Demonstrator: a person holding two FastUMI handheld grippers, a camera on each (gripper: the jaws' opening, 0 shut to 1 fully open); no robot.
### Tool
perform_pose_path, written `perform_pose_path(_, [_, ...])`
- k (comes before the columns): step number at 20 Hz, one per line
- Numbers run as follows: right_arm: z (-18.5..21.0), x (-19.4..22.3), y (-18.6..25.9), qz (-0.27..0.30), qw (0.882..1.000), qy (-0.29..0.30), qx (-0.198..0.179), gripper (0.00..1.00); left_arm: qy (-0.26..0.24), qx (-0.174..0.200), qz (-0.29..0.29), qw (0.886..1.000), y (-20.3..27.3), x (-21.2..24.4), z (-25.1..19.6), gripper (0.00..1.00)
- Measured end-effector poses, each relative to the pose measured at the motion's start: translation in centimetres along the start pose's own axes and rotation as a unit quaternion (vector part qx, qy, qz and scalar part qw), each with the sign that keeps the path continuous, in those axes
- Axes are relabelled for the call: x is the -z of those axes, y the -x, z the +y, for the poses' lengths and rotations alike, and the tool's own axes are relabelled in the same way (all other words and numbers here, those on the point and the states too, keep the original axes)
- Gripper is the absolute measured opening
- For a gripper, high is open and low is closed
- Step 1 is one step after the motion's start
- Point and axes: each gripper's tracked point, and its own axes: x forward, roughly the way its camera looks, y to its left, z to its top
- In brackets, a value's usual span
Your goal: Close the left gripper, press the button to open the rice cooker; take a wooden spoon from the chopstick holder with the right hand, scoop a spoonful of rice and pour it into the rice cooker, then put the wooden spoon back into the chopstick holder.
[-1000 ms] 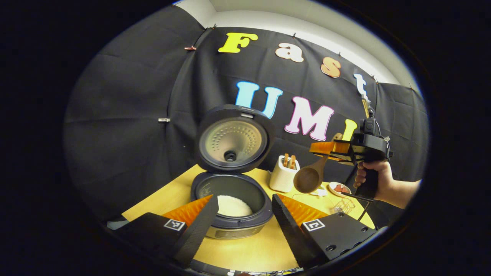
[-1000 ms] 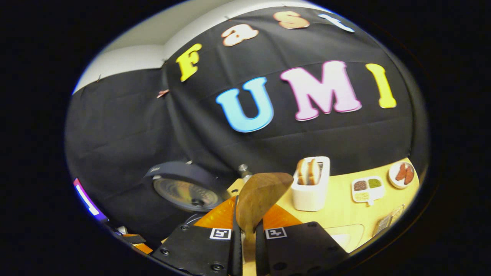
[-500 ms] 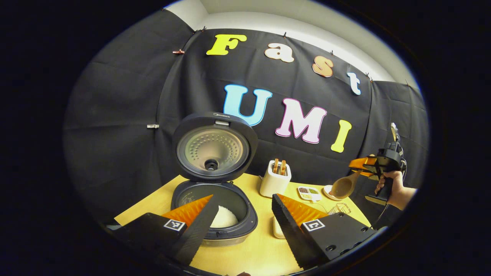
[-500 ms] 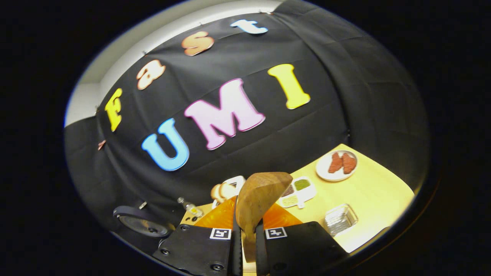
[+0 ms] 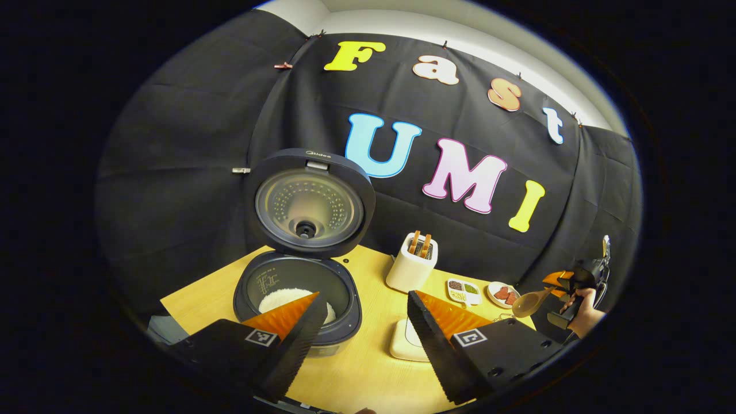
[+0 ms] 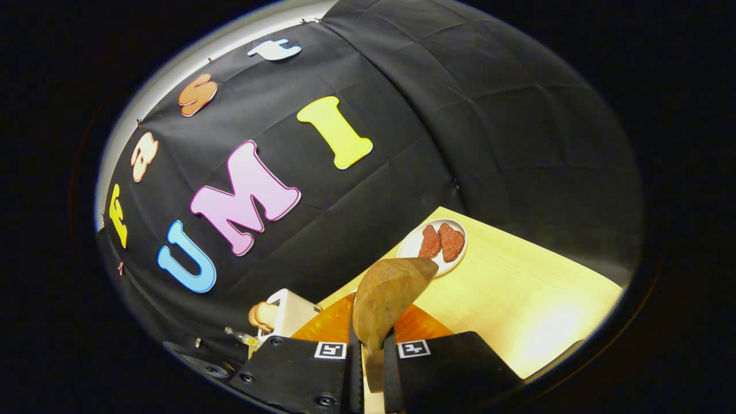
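The rice cooker stands open with its lid upright and white rice in the pot. My left gripper hangs open just in front of it, nothing between its fingers. A white holder with brown pieces standing in it sits to the right of the cooker. At the far right a hand holds my right gripper, shut on the handle of the wooden spoon. In the right gripper view the spoon rises from between the shut fingers of my right gripper, bowl turned sideways.
A white dish lies on the wooden table between my left fingers. A small divided dish and a plate of red pieces sit further right. That plate lies beyond the spoon, the white holder to its left.
The right gripper has carried the spoon away from the cooker, rightward and lower, and its view has swung right toward the plate. The left gripper stays open and has shifted slightly.
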Motion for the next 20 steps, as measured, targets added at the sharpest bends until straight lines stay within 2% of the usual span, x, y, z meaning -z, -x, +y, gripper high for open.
perform_pose_path(3, [-1.6, 1.4, -2.2, 0.023, 1.000, 0.013, 0.000, 0.18, -0.011, -0.029, -0.005, 1.000, 0.5, 0.2, -1.5, 0.95])
perform_pose_path(7, [-4.1, 2.3, -4.3, 0.025, 0.999, 0.037, 0.009, 0.18, -0.026, -0.063, -0.014, 0.998, 1.4, 0.4, -3.4, 0.95])
perform_pose_path(11, [-5.2, 4.8, -5.3, 0.060, 0.997, 0.048, -0.001, 0.18, -0.032, -0.085, -0.020, 0.996, 2.3, 1.1, -5.0, 0.95])
perform_pose_path(14, [-6.1, 6.7, -6.5, 0.072, 0.995, 0.068, 0.004, 0.18, -0.018, -0.096, -0.019, 0.995, 2.2, 1.4, -5.5, 0.95])
perform_pose_path(20, [-5.8, 9.0, -7.0, 0.089, 0.992, 0.086, 0.004, 0.20, -0.030, -0.115, -0.060, 0.991, 2.5, -2.4, -4.6, 0.95])
